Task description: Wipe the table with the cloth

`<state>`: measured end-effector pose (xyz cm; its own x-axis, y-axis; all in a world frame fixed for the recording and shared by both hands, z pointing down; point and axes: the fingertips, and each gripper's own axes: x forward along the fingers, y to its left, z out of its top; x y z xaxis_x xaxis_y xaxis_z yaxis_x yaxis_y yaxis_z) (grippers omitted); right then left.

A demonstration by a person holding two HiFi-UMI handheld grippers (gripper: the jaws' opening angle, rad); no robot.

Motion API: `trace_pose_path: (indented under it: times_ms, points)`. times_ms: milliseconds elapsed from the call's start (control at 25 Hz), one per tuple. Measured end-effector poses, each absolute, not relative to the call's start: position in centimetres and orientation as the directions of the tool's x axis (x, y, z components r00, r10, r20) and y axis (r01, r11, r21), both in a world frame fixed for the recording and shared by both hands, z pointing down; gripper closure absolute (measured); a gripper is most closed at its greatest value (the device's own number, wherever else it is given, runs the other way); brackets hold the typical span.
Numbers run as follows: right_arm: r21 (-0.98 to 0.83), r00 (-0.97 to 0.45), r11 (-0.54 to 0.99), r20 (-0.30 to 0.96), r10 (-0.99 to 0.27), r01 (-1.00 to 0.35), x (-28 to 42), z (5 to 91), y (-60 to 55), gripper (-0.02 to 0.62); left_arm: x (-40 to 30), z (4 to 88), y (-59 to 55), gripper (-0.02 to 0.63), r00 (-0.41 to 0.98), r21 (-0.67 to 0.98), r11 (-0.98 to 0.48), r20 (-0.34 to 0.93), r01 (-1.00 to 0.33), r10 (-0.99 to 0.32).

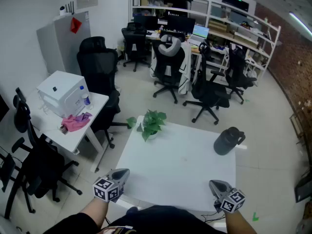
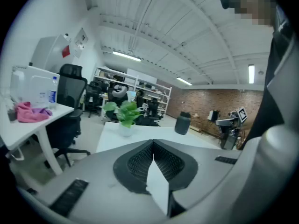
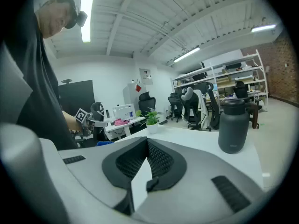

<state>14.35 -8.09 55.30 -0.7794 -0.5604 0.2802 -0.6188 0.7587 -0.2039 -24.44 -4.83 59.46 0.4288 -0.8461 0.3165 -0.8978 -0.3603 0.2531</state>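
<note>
The white table [image 1: 180, 167] holds a plant [image 1: 152, 123] at 11 o'clock and a dark bottle [image 1: 227, 141] at 2 o'clock; the left gripper [image 1: 123, 173] and right gripper [image 1: 215, 184] are pressed together, empty

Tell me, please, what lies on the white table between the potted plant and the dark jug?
Nothing: in the head view the white table is bare between the potted plant and the dark jug.

The right gripper [image 3: 147, 144] is closed and empty, facing the table [image 3: 196, 138]; a bottle [image 3: 232, 125] stands at three o'clock and a plant [image 3: 152, 118] at twelve.
</note>
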Motion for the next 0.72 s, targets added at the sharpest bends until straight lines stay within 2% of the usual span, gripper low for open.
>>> trace_pose_path:
  times_ms: [40,240,440,520,720]
  points:
    - [-0.202,-0.777,0.757,0.282,-0.563,-0.621,14.3,55.4,-8.2,0.583,-26.2,59.8,-5.2,0.606,0.396,0.250,-0.325,0.334,-0.912,-0.855]
    - [-0.193,-0.773,0.757,0.295,-0.562,-0.624,13.8,55.8,-8.8,0.583,-32.6,63.3,-5.7,0.454,0.290,0.233,-0.199,0.473,-0.952,-0.832]
    - [-0.193,-0.774,0.761,0.316,-0.549,-0.619,13.3,56.3,-9.0,0.583,-32.4,69.2,-3.4,0.328,0.328,0.190,-0.273,0.658,-0.943,-0.678]
    - [-0.193,-0.773,0.762,0.323,-0.546,-0.618,13.2,56.3,-9.0,0.583,-32.0,71.6,-2.7,0.305,0.322,0.150,-0.314,0.714,-0.938,-0.622]
    - [-0.183,-0.772,0.768,0.346,-0.534,-0.614,12.6,56.4,-9.1,0.583,-31.1,76.0,-1.5,0.305,0.288,0.072,-0.412,0.823,-0.908,-0.490]
